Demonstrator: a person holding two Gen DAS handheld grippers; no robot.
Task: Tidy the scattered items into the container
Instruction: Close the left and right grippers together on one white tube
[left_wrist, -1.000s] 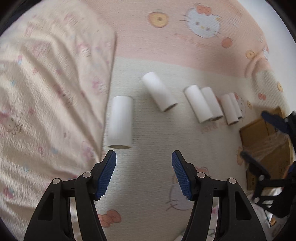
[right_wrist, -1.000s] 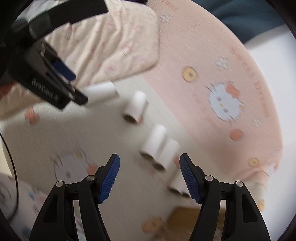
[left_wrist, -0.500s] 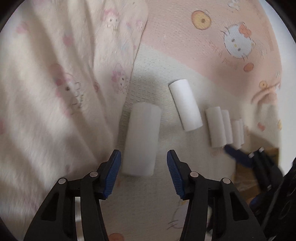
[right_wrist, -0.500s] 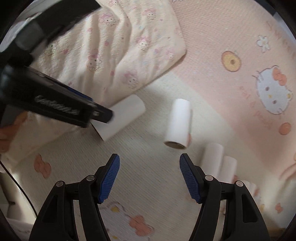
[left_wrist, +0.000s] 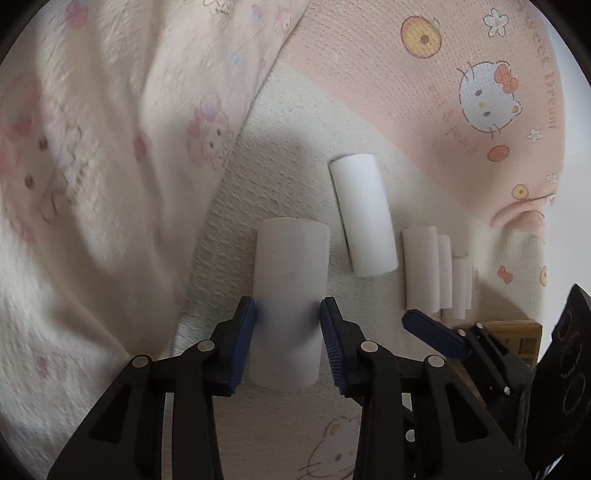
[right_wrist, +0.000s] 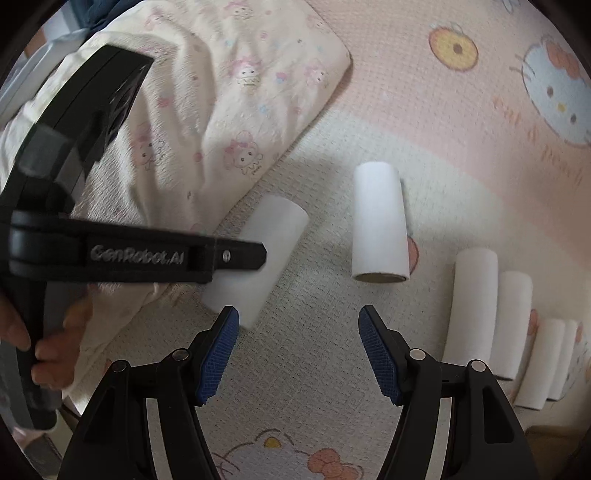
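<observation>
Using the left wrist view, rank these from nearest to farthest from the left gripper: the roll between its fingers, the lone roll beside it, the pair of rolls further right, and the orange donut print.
1. Roll between the fingers of the left gripper.
2. Lone roll, up and right.
3. Pair of rolls, further right.
4. Orange donut print, top of the mat.

Matt white paper rolls (left_wrist: 290, 306) lie on woven mat (left_wrist: 369, 110) beside fleecy blanket (left_wrist: 110, 147).

Both grippers, the left gripper (left_wrist: 288, 314) and the right gripper (right_wrist: 298, 325), share one build: black plastic arms, silver screws at the joints, ribbed blue pads (right_wrist: 218, 354). The left one's side bears "GenRobot.AI" lettering (right_wrist: 136, 254).
</observation>
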